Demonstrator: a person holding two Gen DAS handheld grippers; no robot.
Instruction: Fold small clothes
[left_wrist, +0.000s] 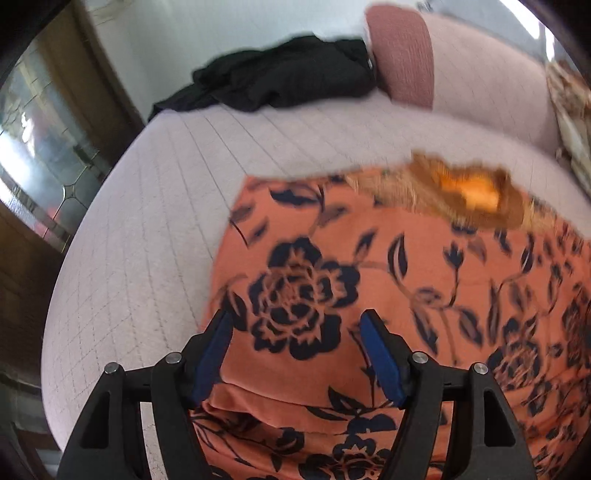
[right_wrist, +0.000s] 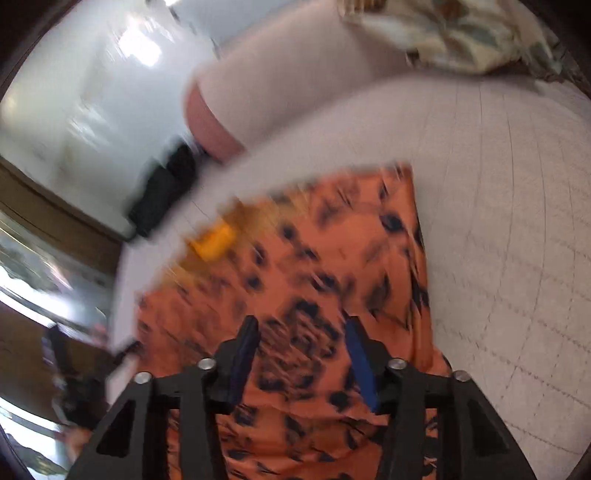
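An orange floral garment (left_wrist: 388, 295) is lying spread on a pale quilted bed (left_wrist: 147, 221), with a yellow tag (left_wrist: 476, 192) showing at its far edge. The left hand-held gripper (left_wrist: 297, 325) is hovering over it with jaws wide apart, gripping nothing. The left view is showing a black garment (left_wrist: 280, 81) heaped beside a pink pillow (left_wrist: 402, 55); the right view is blurring both. The right hand-held gripper (right_wrist: 301, 332) is also hanging open and empty above the garment (right_wrist: 314, 277), and only here is a leaf-print cloth (right_wrist: 461, 37) showing clearly. Nothing written is legible.
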